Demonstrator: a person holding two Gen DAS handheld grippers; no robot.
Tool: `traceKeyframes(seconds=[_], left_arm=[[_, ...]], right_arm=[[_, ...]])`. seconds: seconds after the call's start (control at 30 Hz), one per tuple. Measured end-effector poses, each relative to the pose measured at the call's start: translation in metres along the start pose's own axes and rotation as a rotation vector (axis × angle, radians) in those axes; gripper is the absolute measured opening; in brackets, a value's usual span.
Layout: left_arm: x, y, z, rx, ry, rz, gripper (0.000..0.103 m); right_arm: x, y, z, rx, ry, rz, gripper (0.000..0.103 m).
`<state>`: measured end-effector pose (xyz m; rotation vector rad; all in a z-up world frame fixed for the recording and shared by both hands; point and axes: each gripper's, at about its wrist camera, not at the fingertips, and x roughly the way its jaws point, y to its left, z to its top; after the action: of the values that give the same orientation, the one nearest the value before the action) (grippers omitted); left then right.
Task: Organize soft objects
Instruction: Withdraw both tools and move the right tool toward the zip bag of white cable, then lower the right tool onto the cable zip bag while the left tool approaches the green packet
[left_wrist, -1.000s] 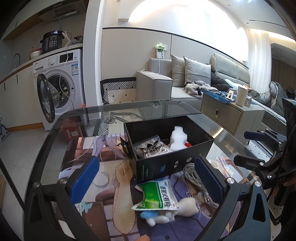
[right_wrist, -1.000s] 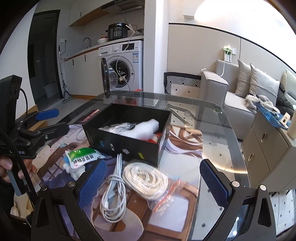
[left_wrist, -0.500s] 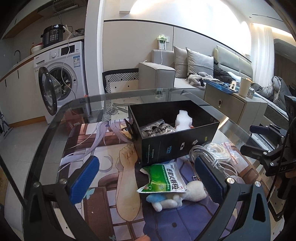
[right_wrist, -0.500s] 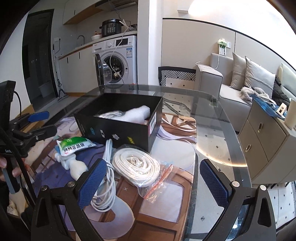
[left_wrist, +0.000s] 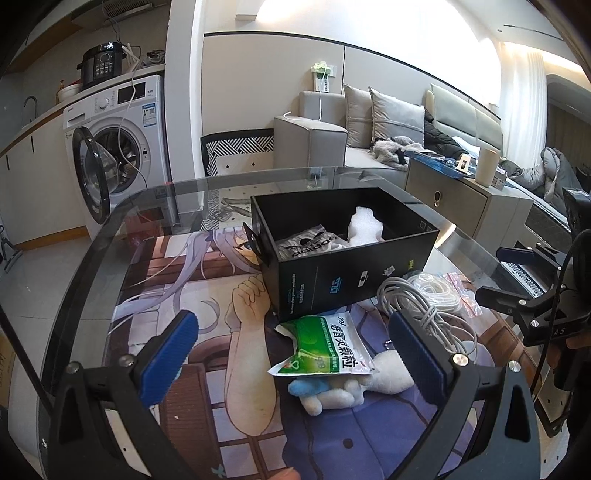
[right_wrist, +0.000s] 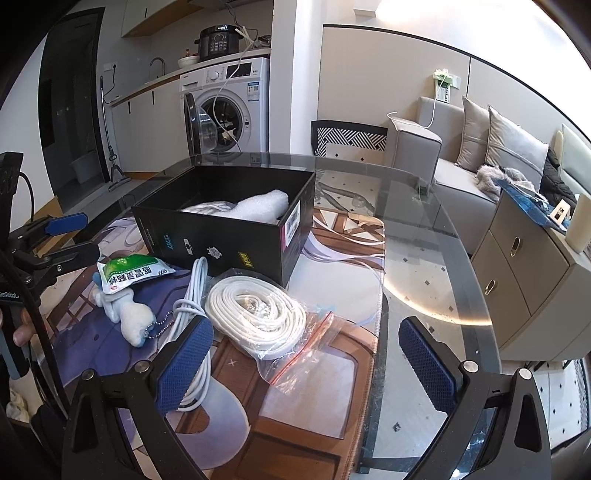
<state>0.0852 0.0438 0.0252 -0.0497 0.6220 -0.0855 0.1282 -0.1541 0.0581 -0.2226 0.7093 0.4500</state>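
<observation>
Over the last second both grippers have pulled back from the black box, so more of the loose items in front of it now shows.

A glass table (right_wrist: 424, 236) carries one printed mat (left_wrist: 177, 295). On the mat sits one open black box (left_wrist: 343, 254), already holding a white foam piece (left_wrist: 364, 225) and a grey bag (left_wrist: 308, 245).

Four soft things lie just outside the box's near wall: one bagged coil of white cord (right_wrist: 258, 314), one loose bundle of white cable (right_wrist: 192, 295), one green packet (left_wrist: 325, 347) and one small white and blue plush toy (left_wrist: 351, 387). The packet rests on top of the toy. The cable lies between the toy and the bagged cord.

There are two grippers. The left gripper (left_wrist: 295, 350) hovers spread wide above the packet, holding nothing. The right gripper (right_wrist: 306, 354) hovers spread wide above the bagged cord, also empty.

Risks, as a judgement: lifting the packet could drag the toy along, since they overlap. The loose cable could unwind or snag on the toy's bead chain (right_wrist: 159, 325). The slick plastic bag could slip from the pads.
</observation>
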Motion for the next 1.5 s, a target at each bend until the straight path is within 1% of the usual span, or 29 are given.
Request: traceKeyframes(seconds=[0.27, 0.43, 0.77, 0.9, 0.97, 1.07, 1.13, 1.27, 1.5], left_arm=[[0.009, 0.002, -0.001, 0.0, 0.035, 0.004, 0.103], [0.013, 0.003, -0.001, -0.004, 0.043, 0.004, 0.103], [0.021, 0.0, 0.001, 0.012, 0.066, -0.008, 0.103], [0.023, -0.001, 0.001, 0.017, 0.071, -0.012, 0.103], [0.024, -0.001, 0.0, 0.014, 0.075, -0.012, 0.103], [0.025, 0.001, -0.001, 0.005, 0.083, -0.013, 0.103], [0.026, 0.003, -0.001, 0.0, 0.086, -0.014, 0.103], [0.028, 0.004, -0.002, -0.002, 0.093, -0.014, 0.103], [0.029, 0.004, -0.003, 0.0, 0.099, -0.012, 0.103]], right_arm=[[0.015, -0.001, 0.001, -0.029, 0.046, 0.009, 0.102], [0.029, 0.0, 0.001, -0.057, 0.082, 0.029, 0.102], [0.055, 0.006, 0.011, -0.138, 0.151, 0.123, 0.102], [0.065, 0.007, 0.014, -0.174, 0.166, 0.163, 0.102], [0.07, 0.006, 0.014, -0.185, 0.182, 0.196, 0.102], [0.077, 0.007, 0.014, -0.208, 0.208, 0.208, 0.102], [0.077, 0.008, 0.014, -0.226, 0.2, 0.21, 0.102], [0.08, 0.01, 0.015, -0.246, 0.211, 0.225, 0.102], [0.09, 0.012, 0.017, -0.268, 0.232, 0.275, 0.102]])
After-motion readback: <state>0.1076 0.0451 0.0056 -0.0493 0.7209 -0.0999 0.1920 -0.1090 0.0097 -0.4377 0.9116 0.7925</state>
